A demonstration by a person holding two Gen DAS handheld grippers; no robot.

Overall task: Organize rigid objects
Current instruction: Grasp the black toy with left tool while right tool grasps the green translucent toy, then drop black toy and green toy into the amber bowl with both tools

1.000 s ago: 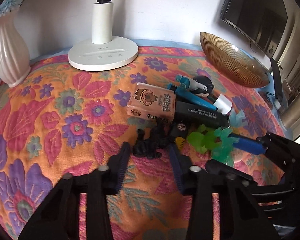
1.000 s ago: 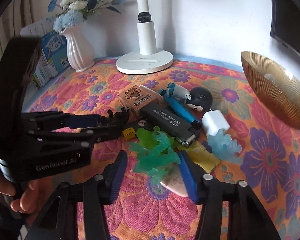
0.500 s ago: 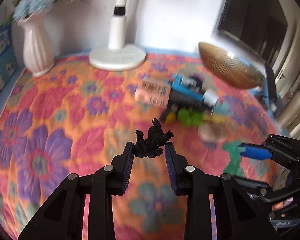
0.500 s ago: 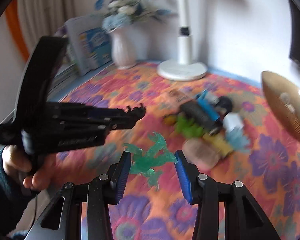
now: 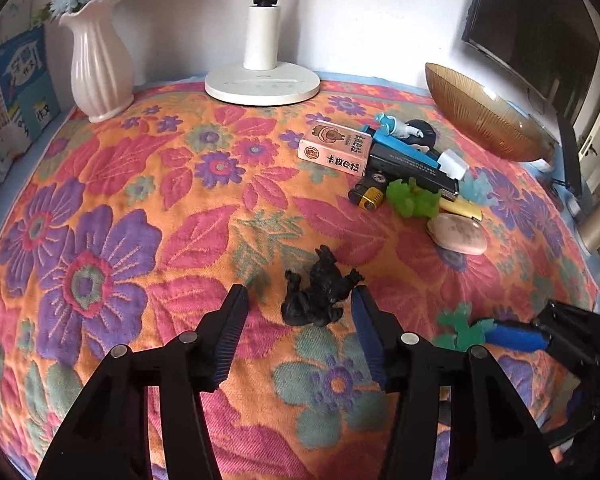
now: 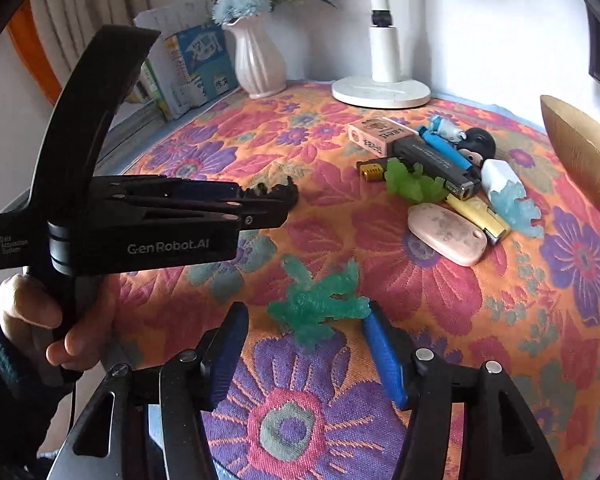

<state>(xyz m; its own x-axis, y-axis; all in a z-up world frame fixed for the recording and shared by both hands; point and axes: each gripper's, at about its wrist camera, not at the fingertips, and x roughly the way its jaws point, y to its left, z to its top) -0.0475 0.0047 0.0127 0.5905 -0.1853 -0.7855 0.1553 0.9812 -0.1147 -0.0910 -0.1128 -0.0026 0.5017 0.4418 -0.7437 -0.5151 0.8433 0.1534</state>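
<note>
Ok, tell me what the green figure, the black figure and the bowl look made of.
Green figure: looks like translucent plastic or resin; light glows through its bumpy surface.
Black figure: likely opaque moulded plastic, with a slight sheen.
Bowl: amber and finely ribbed, with bright glints; probably glass, perhaps plastic.

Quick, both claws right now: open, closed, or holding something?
Left claw: just opened, black figurine lying loose between its fingers.
Right claw: just opened, teal figurine released between its fingers.
</note>
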